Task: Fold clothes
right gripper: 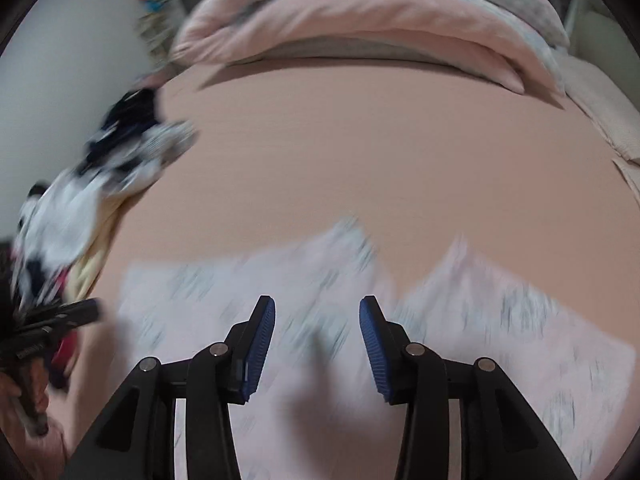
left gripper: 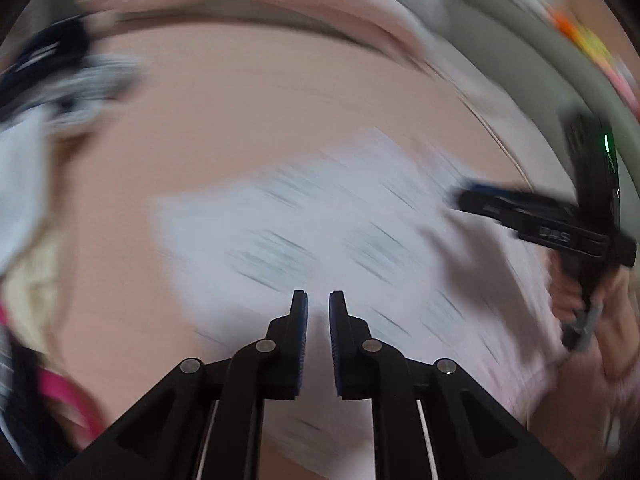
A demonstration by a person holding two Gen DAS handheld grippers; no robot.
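A pale pink garment with a small grey print (left gripper: 304,224) lies spread on the pink bed sheet; it also shows in the right wrist view (right gripper: 500,340). Both views are motion-blurred. My left gripper (left gripper: 318,300) hovers over the garment's near part, its jaws a narrow gap apart with nothing between them. My right gripper (right gripper: 317,308) is open and empty above the garment's middle. In the left wrist view the right gripper (left gripper: 464,196) is over the garment's right side. In the right wrist view the left gripper (right gripper: 86,312) is at the garment's left edge.
A heap of unfolded clothes, dark blue, white, yellow and pink (right gripper: 100,184), lies at the bed's left side, also in the left wrist view (left gripper: 36,128). A rolled pink duvet (right gripper: 380,24) lies across the far end. Bare pink sheet (right gripper: 360,152) lies between.
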